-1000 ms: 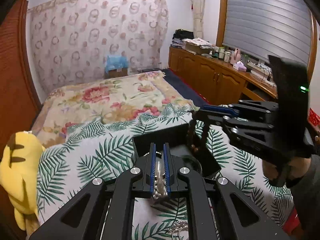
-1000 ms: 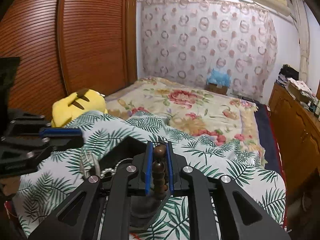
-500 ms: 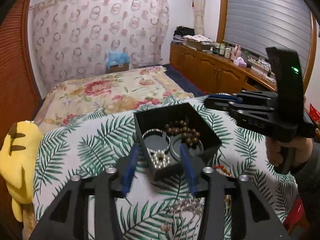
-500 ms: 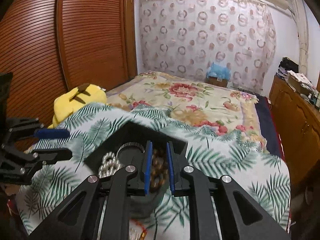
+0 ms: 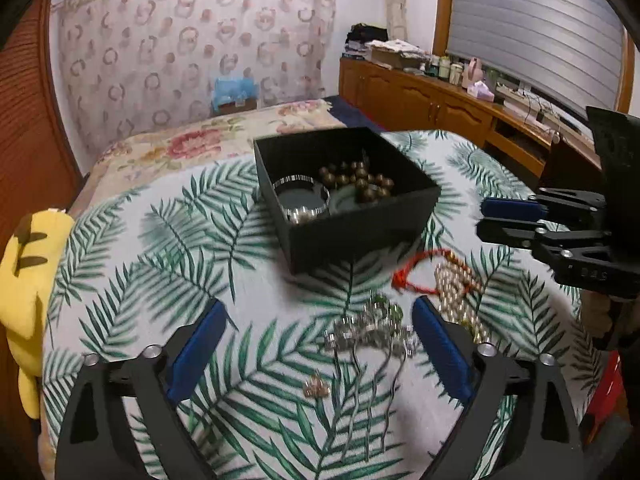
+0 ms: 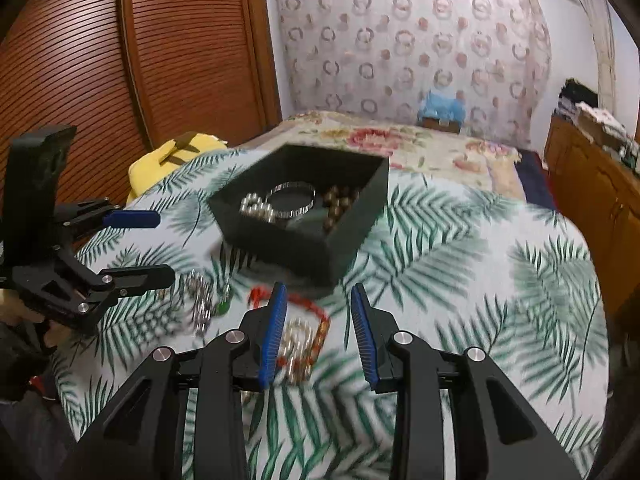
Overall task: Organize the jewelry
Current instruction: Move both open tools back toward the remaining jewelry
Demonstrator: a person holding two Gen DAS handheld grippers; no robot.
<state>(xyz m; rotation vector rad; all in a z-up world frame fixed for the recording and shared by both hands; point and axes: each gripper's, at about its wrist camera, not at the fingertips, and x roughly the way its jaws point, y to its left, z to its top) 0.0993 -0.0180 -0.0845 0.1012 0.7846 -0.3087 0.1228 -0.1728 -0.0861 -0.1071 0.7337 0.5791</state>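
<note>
Both claws empty, jaws just opened, left gripper (image 5: pixel 318 350) spread over the silver hair comb (image 5: pixel 370 334) lying before the black box (image 5: pixel 360 232); I judge it light, stiff, slippery—pinch the jewelled spine, right gripper (image 6: pixel 318 334) half-spread.

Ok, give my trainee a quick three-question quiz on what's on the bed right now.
1. True or false: the brown bead bracelet lies inside the black box.
2. Which lies outside the box? A) red string bracelet B) metal bangle C) brown beads
3. Fill in: the left gripper, jaws wide and just opened further, is over the silver ____ on the leaf-print cover.

Key: 1 true; 2 A; 3 hair clips.
</note>
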